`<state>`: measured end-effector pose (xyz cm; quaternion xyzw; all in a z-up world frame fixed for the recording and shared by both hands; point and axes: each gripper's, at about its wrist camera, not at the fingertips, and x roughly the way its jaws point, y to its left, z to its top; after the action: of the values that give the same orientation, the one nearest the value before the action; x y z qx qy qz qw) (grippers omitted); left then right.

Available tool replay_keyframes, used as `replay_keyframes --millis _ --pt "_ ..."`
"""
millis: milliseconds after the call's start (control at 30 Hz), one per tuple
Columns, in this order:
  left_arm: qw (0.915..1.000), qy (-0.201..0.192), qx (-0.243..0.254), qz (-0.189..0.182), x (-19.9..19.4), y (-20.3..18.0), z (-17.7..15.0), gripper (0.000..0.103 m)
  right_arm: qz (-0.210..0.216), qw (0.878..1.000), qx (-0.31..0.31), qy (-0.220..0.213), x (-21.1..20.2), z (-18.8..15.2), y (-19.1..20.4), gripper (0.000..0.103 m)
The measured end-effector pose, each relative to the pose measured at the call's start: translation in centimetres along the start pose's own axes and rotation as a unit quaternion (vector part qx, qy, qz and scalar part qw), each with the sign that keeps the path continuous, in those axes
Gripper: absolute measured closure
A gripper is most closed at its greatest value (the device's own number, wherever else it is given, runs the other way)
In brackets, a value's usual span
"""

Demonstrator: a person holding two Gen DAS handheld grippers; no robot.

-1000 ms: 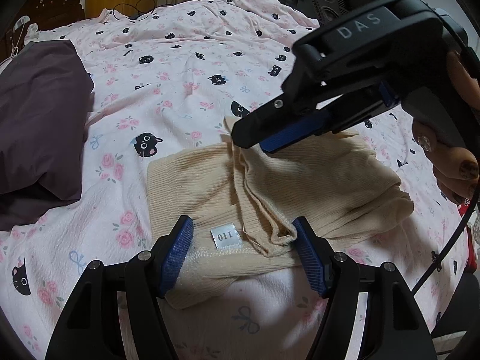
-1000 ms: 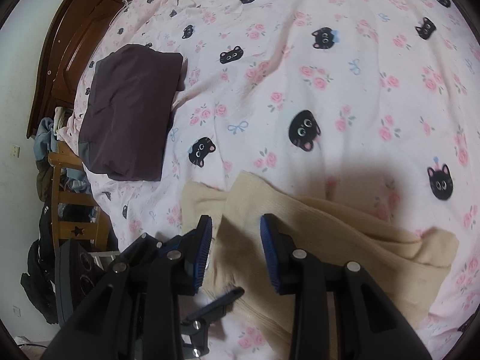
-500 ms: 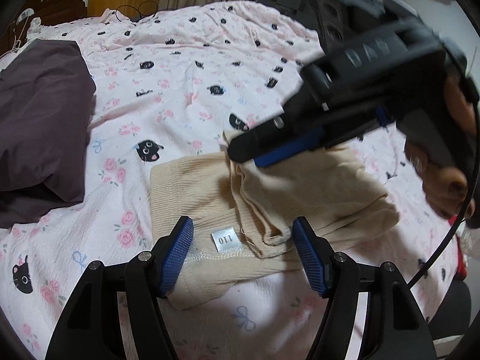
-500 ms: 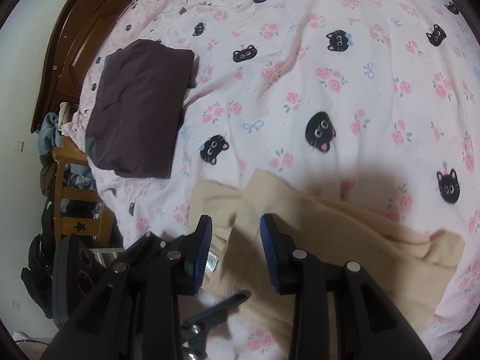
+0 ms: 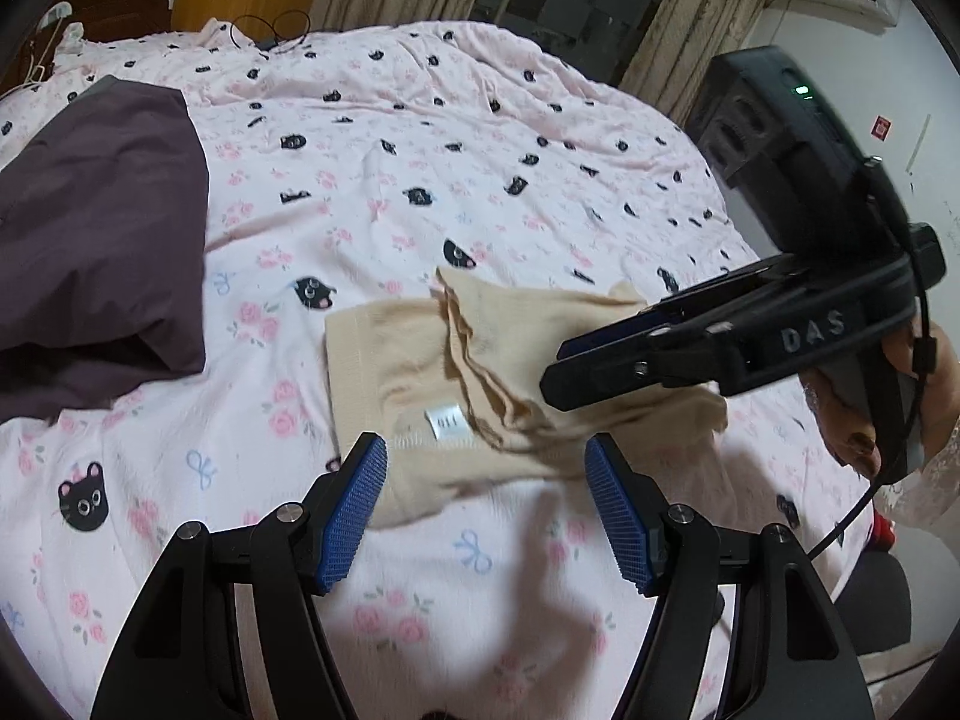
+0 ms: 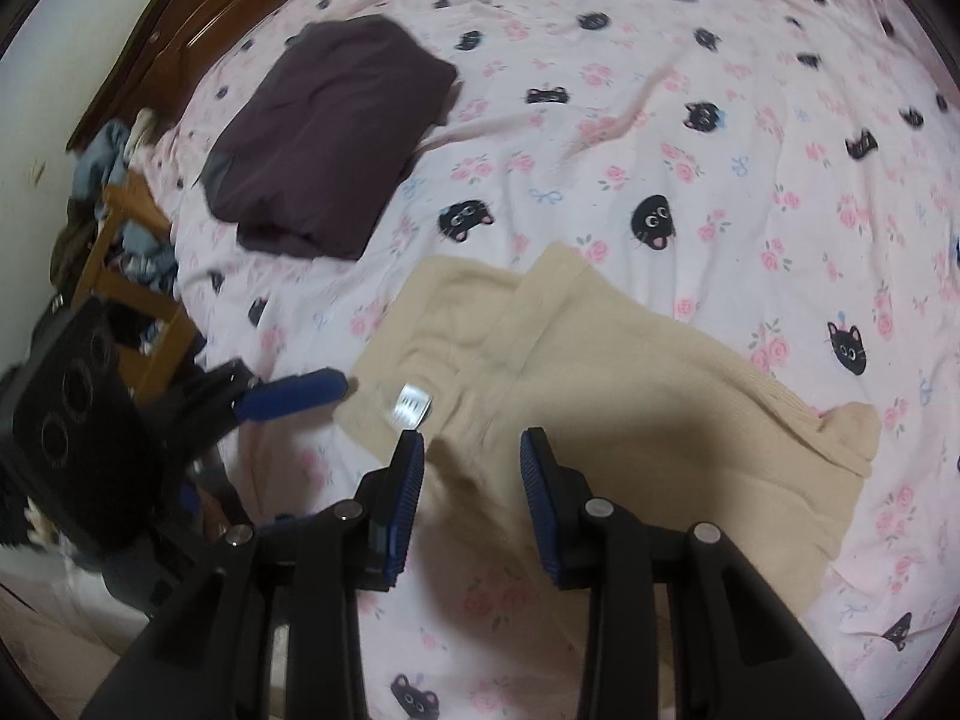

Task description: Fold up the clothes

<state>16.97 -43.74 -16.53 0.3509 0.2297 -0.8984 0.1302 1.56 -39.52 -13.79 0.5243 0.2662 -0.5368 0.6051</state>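
The beige ribbed knit garment [image 5: 480, 372] lies loosely folded on the pink cat-print bed [image 5: 420, 192]. Both the left hand-held gripper [image 5: 486, 498] and right hand-held gripper [image 6: 471, 480] hang released and empty above it; a careless regrasp could drag the layered folds apart.

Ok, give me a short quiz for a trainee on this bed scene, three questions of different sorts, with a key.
1. True or false: the beige garment lies on the bedspread with its white tag showing.
2. Multiple choice: where is the dark purple folded garment? A) on top of the beige garment; B) apart from it on the bedspread; C) held in the fingers of the right gripper.
3. Short answer: is either the left gripper or the right gripper clamped on cloth?

Key: 1 true; 2 B; 3 no, both are open with nothing between the fingers.
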Motion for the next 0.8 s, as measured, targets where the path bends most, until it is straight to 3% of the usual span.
replay_keyframes --millis 367,567,800 --pt "0.9995 0.017 0.025 0.001 -1.2 -0.4 -1.1 0.039 -0.067 0.994 -0.087 -0.016 1.1 -1.7 3.9 0.067" --pt "0.9995 0.021 0.024 -0.002 -1.0 -0.2 -1.1 0.039 -0.099 0.990 -0.104 -0.008 2.7 -1.9 4.4 0.068" --pt "0.9997 0.021 0.010 -0.010 -1.1 0.2 -1.0 0.039 -0.107 0.988 -0.107 -0.018 2.4 -1.6 4.4 0.068"
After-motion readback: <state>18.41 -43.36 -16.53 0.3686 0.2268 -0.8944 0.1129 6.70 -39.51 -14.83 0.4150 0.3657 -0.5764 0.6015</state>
